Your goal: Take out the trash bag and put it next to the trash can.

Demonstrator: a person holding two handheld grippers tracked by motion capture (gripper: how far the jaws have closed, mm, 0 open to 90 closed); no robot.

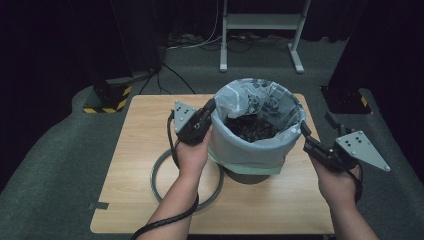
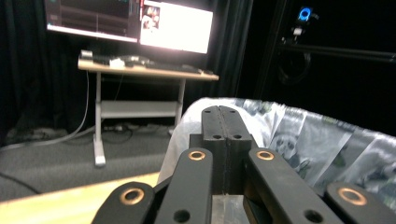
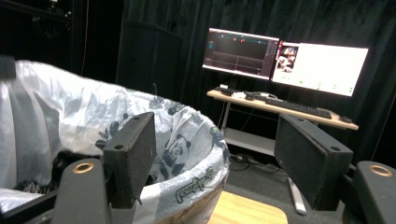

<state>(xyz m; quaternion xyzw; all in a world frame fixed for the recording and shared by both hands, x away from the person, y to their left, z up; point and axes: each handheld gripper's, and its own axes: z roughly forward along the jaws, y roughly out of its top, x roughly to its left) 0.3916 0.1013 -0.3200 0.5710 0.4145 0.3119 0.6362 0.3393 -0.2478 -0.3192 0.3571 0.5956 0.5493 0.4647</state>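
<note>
An upright round bin (image 1: 250, 172), mouth up, is seen at the middle of the wooden worktop (image 1: 135, 150), lined with a thin, crinkled, panda-printed plastic bag (image 1: 240, 147) folded over its rim. Dark scraps (image 1: 250, 127) are held inside. The left claw (image 1: 209, 106) is clenched at the bag's left rim. The right claw (image 1: 303, 129) is spread wide at the right rim. A grey ring (image 1: 160, 172) lies flat beside the bin.
</note>
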